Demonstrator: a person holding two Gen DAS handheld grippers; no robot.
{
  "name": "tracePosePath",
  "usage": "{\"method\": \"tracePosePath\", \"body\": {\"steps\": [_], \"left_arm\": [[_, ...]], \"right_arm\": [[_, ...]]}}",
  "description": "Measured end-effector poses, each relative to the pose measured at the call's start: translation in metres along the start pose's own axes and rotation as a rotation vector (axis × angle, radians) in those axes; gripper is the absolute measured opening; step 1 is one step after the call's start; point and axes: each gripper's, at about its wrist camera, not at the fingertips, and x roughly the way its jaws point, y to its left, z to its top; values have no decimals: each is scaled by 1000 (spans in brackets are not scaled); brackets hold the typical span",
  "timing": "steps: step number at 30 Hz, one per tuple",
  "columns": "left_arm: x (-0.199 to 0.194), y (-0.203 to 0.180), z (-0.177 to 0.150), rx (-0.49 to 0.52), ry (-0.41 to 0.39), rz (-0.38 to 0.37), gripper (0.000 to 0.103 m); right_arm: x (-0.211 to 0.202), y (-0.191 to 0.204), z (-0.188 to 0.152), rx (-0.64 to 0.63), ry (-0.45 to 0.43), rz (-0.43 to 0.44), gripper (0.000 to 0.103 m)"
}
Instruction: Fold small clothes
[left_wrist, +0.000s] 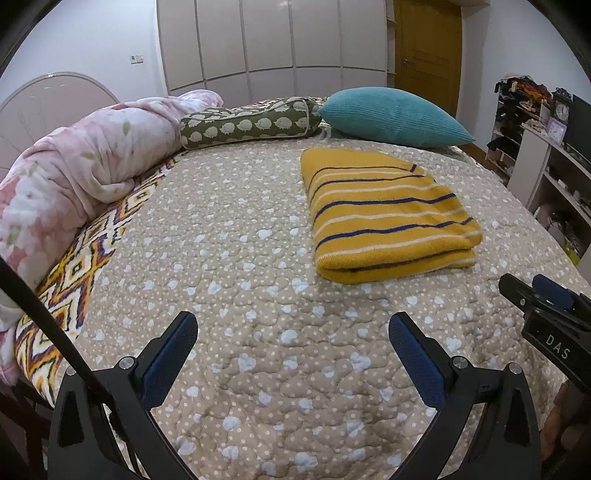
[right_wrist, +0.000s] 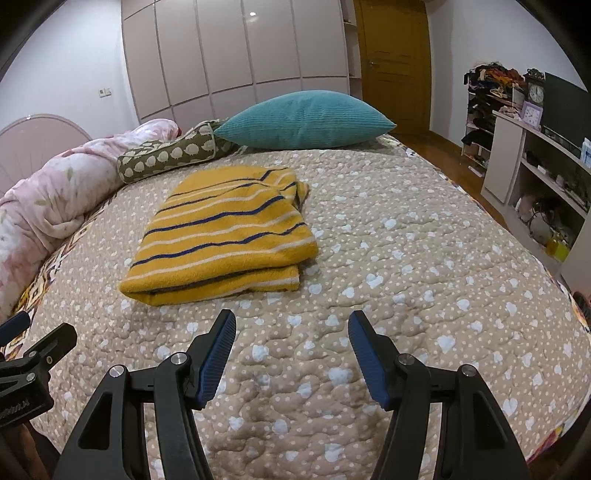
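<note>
The pink floral blanket (left_wrist: 70, 177) is cut off at the left edge in both views. Only a part of the right gripper (left_wrist: 546, 295) is seen at the left wrist view's right edge. Items on the far right shelves (right_wrist: 487, 92) cannot be made out.

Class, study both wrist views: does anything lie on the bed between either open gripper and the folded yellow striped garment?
Nothing visible does. Only bare quilted bedspread lies between the left gripper and the yellow striped garment, and likewise ahead of the right gripper. The teal pillow and green bolster lie beyond the garment.
</note>
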Motion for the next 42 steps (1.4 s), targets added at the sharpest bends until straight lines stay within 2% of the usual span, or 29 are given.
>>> {"method": "tracePosePath", "body": {"steps": [20,25,29,32,34,38,42], "left_arm": [[16,2,-8,-12,70,-26,103],[17,3,-10,-9,66,-14,103],[6,8,-9,-27,5,25,103],[-9,14,-7,-55,-90,94,103],[-17,19,-5,-76,-132,115,103],[-33,31,-1,-123,-215,100,103],[-36,33,0,-107,-224,103,103]], "right_arm": [[7,6,-4,-41,15,-26,70],[10,6,-5,-43,25,-27,70],[12,6,-6,-39,27,-29,70],[10,8,-6,-42,18,-28,70],[7,9,-6,-45,8,-27,70],[3,14,-5,-58,-5,-24,70],[2,19,-6,-76,-7,-28,71]]}}
